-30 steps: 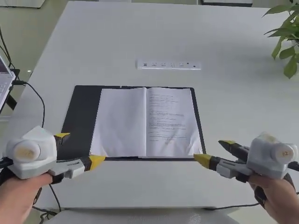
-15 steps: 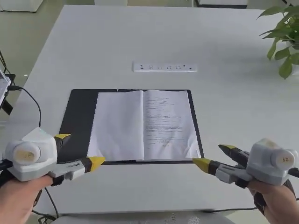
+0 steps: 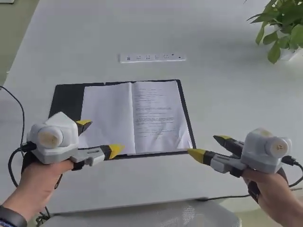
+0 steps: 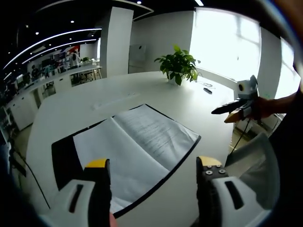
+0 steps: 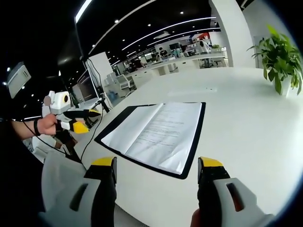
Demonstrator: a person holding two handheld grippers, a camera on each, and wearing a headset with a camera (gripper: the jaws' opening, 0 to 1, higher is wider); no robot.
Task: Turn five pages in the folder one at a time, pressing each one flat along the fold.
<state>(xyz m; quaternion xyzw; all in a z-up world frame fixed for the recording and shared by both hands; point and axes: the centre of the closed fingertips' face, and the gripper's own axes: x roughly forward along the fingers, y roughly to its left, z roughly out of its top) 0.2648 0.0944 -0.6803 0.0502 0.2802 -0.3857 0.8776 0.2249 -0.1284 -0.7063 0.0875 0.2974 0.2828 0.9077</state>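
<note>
Folder (image 3: 68, 99) lies open ahead, right gripper (image 3: 202, 145) nearest the loose page corner

Nearest the person, both grippers hang at the folder's near edge, above the surface (image 3: 156, 179). The right gripper's jaws stand wide apart and empty, the lower tip just beside the folder's near right corner, where the printed page (image 3: 158, 116) ends. The left gripper (image 3: 105, 136) sits over the folder's near left part, jaws likewise wide apart, gripping nothing. The folder's fold (image 3: 131, 116) runs straight away from the person, blank page (image 3: 106, 113) left of it, printed page right. By my reading, the right gripper is better placed to lift the printed page's free edge and swing it across the fold. Beyond the folder's far edge lies a power strip (image 3: 151, 57).
</note>
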